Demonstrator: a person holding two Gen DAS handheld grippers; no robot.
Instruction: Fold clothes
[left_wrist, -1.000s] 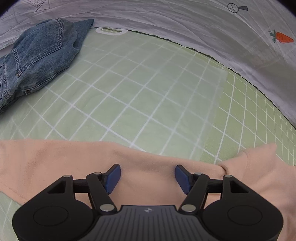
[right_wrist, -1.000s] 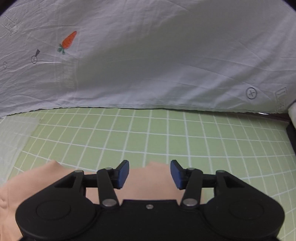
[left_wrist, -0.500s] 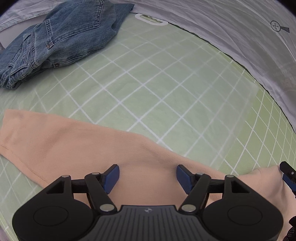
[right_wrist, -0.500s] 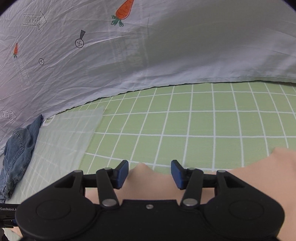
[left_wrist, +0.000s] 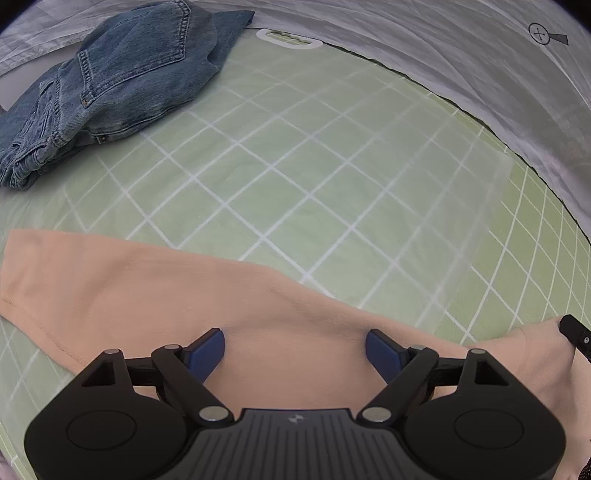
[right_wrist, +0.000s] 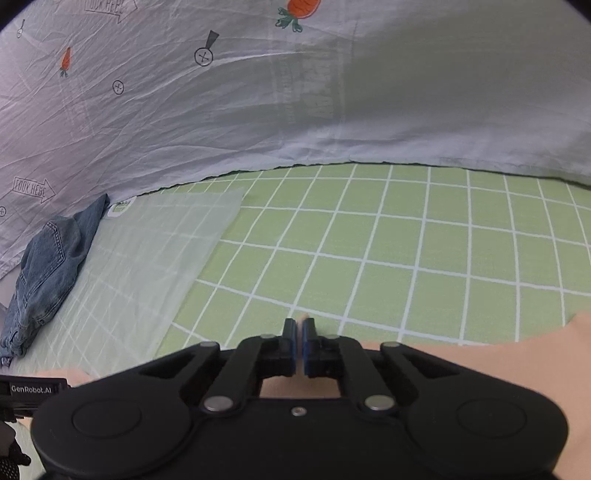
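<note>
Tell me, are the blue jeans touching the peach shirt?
Apart. In the left wrist view, the blue jeans lie crumpled at the far left, and a strip of green checked sheet shows between them and the peach shirt in front.
</note>
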